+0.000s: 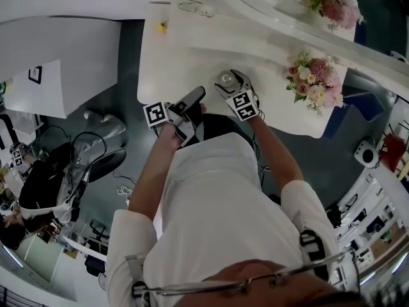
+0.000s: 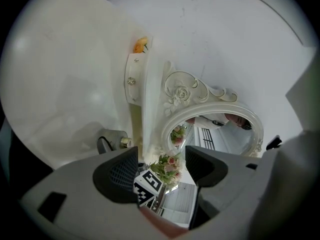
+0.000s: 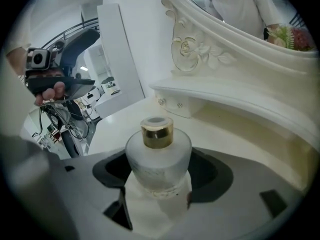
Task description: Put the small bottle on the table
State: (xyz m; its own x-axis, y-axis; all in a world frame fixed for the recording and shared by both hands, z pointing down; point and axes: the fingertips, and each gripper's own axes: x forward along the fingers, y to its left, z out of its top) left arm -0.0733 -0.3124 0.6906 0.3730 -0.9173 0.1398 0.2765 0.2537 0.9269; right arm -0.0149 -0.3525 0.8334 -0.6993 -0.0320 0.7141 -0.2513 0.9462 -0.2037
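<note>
Small bottle upright btwn right gripper jaws, pinched, at white table; left gripper spread, empty.

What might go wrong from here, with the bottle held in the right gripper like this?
1. The small bottle is round and frosted, and the right gripper holds it only by its sides. It might slip, or tip over if released before it sits flat on the table.
2. In the head view the bottle seems close to the table's front edge. If it is set down there, the withdrawing jaws could nudge it off.
</note>
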